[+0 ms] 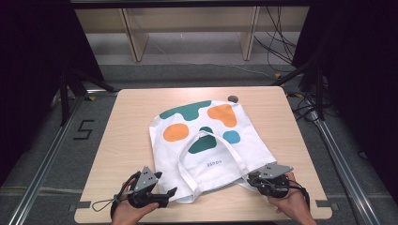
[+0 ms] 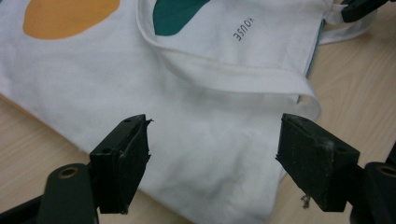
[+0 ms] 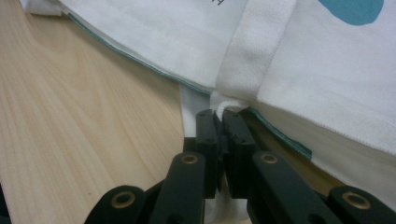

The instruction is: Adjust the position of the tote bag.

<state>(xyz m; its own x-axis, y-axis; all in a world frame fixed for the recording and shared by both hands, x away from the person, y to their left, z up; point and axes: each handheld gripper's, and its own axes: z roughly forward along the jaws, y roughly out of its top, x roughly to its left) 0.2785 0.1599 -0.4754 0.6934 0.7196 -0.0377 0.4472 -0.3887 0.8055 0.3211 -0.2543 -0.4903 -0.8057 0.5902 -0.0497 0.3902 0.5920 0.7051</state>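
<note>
- Pinching only a thin fold of cloth at the near edge of the tote bag (image 1: pixel 206 140), the right gripper (image 3: pixel 219 122) could, in my judgement, lose its hold if it pulls hard, since so little fabric sits between its tips.
- Pulling with that side alone would likely drag the whole bag across the table (image 1: pixel 122 140) and skew it rather than lift or open the mouth, because the other near corner is free.
- The strap (image 1: pixel 206 137) lies looped loosely over the bag's front; a jaw closing there by mistake would catch the handle and not the bag's edge.
- The left gripper (image 2: pixel 212 140) stands wide open, its two pads well apart with the bag's lower white cloth showing between them; they look clear of the fabric, so nothing is held there.
- The right gripper is closed tight on the bag's hem where a strap joins it, the cloth bunched between the tips.
- The bag lies flat in the middle of the table, printed side up, mouth and handles toward the person, near corners beside the two grippers.
</note>
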